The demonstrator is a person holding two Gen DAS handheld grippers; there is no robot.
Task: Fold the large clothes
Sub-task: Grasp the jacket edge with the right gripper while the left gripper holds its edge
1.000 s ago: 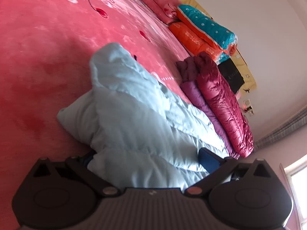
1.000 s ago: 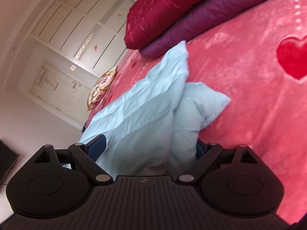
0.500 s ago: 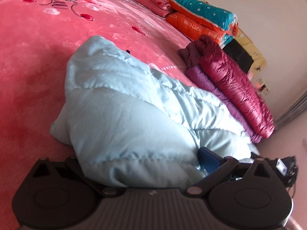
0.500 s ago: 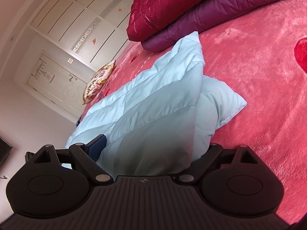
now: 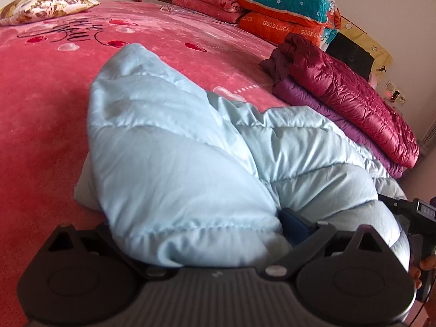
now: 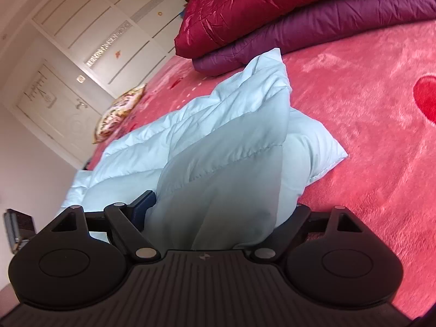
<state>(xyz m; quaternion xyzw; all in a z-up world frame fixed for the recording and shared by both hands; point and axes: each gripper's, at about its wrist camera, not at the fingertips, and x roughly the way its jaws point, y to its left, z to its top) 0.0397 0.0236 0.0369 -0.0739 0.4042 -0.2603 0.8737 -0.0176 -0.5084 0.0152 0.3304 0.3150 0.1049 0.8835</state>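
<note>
A light blue quilted down jacket point(image 5: 190, 147) lies bunched on the pink bed cover point(image 5: 41, 95). My left gripper point(image 5: 199, 231) is shut on a thick fold of the jacket; its left finger is hidden under the fabric, the blue right pad point(image 5: 295, 224) shows. The jacket also fills the right wrist view point(image 6: 223, 158). My right gripper point(image 6: 220, 218) is shut on another fold; its blue left pad point(image 6: 143, 207) shows, the right one is hidden. The right gripper's body shows at the right edge of the left wrist view point(image 5: 419, 215).
Folded crimson point(image 5: 354, 95) and purple point(image 5: 327, 109) down jackets are stacked right of the blue one. Folded blankets point(image 5: 286, 8) and a black item point(image 5: 351, 51) lie at the headboard. A floral pillow point(image 5: 46, 5) lies far left. White wardrobe doors point(image 6: 90, 41) stand beyond the bed.
Both grippers have lifted and drawn the held jacket folds back over the garment, so it bunches higher and fills more of each view. The grips are unchanged.
</note>
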